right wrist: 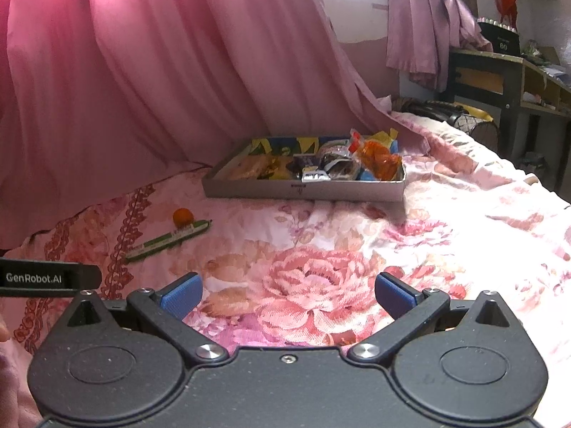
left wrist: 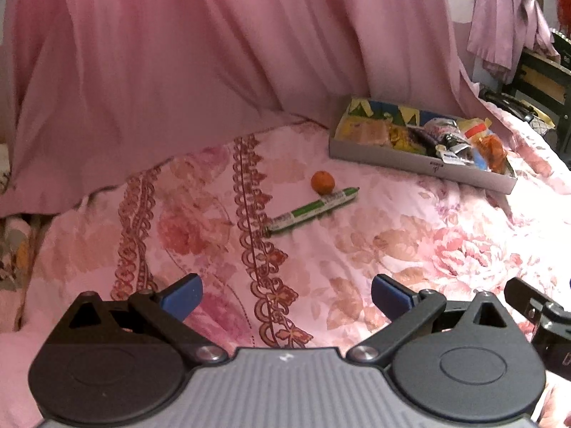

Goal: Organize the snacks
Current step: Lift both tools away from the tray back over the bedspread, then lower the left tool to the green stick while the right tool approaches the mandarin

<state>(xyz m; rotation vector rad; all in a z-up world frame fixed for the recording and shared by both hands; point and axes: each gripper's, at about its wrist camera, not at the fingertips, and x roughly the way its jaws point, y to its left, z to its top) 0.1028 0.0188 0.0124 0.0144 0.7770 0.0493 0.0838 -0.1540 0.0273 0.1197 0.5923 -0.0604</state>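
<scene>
A shallow grey box (left wrist: 389, 157) (right wrist: 257, 190) packed with several wrapped snacks lies on the floral bedspread, ahead and to the right. Loose on the bedspread short of it are a small orange fruit (left wrist: 322, 182) (right wrist: 183, 216) and a long green-and-white snack stick (left wrist: 313, 209) (right wrist: 168, 240), the fruit touching the stick's far end. My left gripper (left wrist: 286, 299) is open with nothing between its blue pads, well short of the stick. My right gripper (right wrist: 288, 297) is open and empty too, over a big pink flower print, with the box straight ahead.
A pink curtain (left wrist: 178, 53) (right wrist: 142, 71) drapes down behind the bed. Dark wooden furniture (right wrist: 499, 82) stands at the far right past the bed edge. A black part of the right gripper (left wrist: 535, 306) shows beside the left one; the left gripper's side (right wrist: 46, 278) shows in the right view.
</scene>
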